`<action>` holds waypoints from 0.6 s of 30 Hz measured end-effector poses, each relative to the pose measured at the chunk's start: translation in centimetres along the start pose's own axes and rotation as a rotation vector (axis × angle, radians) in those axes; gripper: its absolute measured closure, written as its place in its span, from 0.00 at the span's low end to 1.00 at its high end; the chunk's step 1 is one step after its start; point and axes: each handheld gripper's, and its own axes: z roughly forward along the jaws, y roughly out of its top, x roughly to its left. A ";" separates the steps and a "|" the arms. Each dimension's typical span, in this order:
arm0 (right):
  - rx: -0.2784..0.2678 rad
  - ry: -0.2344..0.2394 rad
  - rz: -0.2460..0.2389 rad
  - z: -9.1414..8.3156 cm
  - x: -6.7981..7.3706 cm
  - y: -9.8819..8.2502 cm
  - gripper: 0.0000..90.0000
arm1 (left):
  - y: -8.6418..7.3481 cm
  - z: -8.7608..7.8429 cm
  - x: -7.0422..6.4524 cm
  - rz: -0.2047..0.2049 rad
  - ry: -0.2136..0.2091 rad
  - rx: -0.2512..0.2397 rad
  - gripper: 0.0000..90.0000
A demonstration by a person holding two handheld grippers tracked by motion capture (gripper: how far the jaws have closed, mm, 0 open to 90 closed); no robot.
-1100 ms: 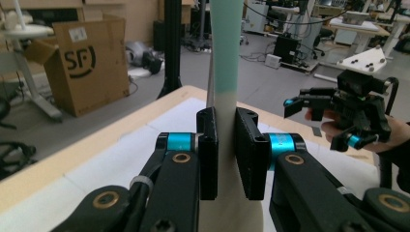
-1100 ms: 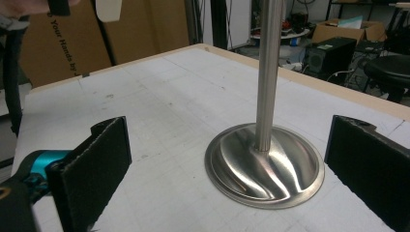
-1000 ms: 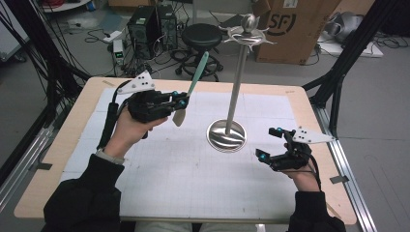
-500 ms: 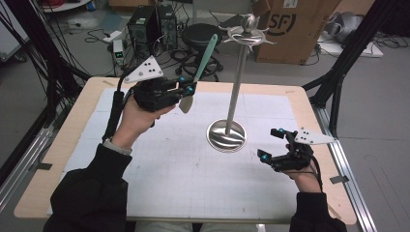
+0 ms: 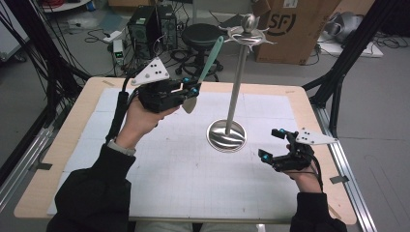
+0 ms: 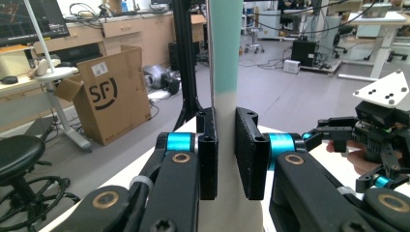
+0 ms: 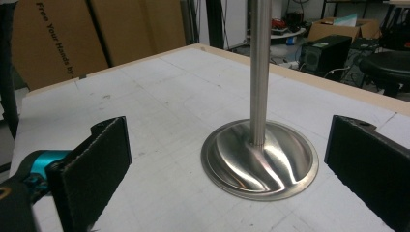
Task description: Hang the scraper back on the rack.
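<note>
The spatula [image 5: 202, 70], teal-handled with a pale blade, is hanging in the air above the desk [image 5: 77, 121], left of the steel stand [image 5: 233, 96]. The left hand-held gripper [image 5: 187, 90] is pinching it where handle meets blade; the left gripper view is showing the pads pressing both sides. The right hand-held gripper [image 5: 273, 144] is resting spread apart near the stand's base, which the right gripper view is framing between its jaws.
</note>
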 end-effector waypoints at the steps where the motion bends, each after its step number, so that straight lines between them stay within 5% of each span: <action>1: 0.001 -0.002 0.001 0.0 0.0 0.0 0.02 | 0.0 0.1 0.1 -0.007 -0.001 -0.001 0.89; 18: 0.006 -0.012 0.016 -0.4 -0.2 -0.6 0.02 | -0.7 1.4 0.3 -0.002 0.010 0.018 0.89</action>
